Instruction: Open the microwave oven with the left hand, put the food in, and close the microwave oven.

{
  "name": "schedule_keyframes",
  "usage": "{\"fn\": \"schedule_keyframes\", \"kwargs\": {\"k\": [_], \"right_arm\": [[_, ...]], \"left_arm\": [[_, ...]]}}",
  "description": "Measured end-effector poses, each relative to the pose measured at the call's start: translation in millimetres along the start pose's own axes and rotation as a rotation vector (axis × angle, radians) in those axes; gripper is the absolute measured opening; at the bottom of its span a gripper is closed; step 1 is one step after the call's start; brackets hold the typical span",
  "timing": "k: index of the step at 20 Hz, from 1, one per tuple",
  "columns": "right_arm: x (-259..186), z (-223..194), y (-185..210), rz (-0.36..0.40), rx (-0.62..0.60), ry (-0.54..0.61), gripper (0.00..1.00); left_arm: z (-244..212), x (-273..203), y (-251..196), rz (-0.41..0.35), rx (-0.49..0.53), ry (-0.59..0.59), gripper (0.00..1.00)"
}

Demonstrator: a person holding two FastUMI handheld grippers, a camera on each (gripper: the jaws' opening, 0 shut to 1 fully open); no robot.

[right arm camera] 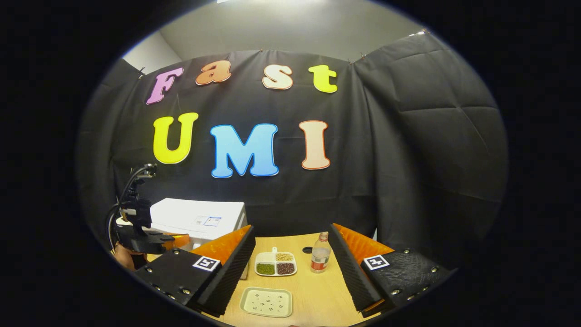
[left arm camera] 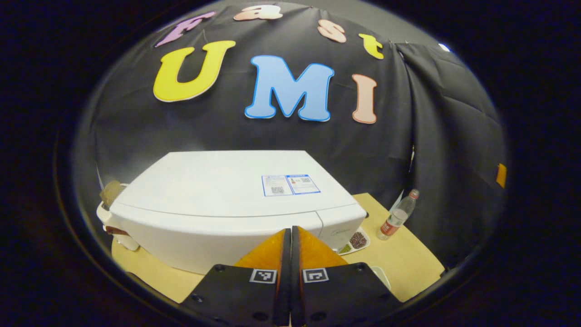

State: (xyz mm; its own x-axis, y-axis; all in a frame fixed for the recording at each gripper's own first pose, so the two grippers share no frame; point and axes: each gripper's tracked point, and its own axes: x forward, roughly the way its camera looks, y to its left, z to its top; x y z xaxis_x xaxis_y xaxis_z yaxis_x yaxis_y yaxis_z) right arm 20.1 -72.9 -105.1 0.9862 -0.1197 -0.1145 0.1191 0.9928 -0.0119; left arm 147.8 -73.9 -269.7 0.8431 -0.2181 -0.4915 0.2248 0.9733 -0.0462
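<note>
The white microwave (left arm camera: 227,195) stands on the wooden table (left arm camera: 408,259) with its door closed. My left gripper (left arm camera: 290,230) is shut with nothing between its fingers, hovering just before and above the microwave's front top edge. A white divided dish of food (left arm camera: 354,241) lies beside the microwave's right corner. In the right gripper view, that divided dish (right arm camera: 275,264) lies ahead, between the wide-open fingers of my right gripper (right arm camera: 291,230), apart from both. The microwave (right arm camera: 199,218) is at the left, with the left gripper (right arm camera: 150,240) in front of it.
A plastic bottle (right arm camera: 320,254) stands right of the divided dish; it is also in the left gripper view (left arm camera: 398,216). A flat white speckled tray (right arm camera: 266,302) lies nearer on the table (right arm camera: 317,295). A white object with a brown top (left arm camera: 111,200) sits left of the microwave.
</note>
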Motion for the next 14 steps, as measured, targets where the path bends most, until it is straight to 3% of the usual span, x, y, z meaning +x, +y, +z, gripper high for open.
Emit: {"fn": "schedule_keyframes", "kwargs": {"k": [4, 6, 10, 14], "right_arm": [[0.5, 18.9, 20.1, 0.049, 0.004, -0.02, 0.99], [-2.2, 39.5, 36.8, 0.087, 0.022, -0.043, 0.99], [-10.0, 88.4, 65.4, 0.139, 0.045, -0.072, 0.99], [-19.8, 122.5, 82.6, 0.122, 0.053, -0.1, 0.99]], "left_arm": [[79.2, -77.4, 13.7, 0.032, 0.054, -0.187, 0.08], [116.8, -119.5, 20.2, 0.045, 0.073, -0.286, 0.15], [196.1, -198.8, 39.1, 0.099, 0.077, -0.474, 0.92], [203.4, -243.3, 34.9, 0.083, 0.02, -0.469, 0.96]]}}
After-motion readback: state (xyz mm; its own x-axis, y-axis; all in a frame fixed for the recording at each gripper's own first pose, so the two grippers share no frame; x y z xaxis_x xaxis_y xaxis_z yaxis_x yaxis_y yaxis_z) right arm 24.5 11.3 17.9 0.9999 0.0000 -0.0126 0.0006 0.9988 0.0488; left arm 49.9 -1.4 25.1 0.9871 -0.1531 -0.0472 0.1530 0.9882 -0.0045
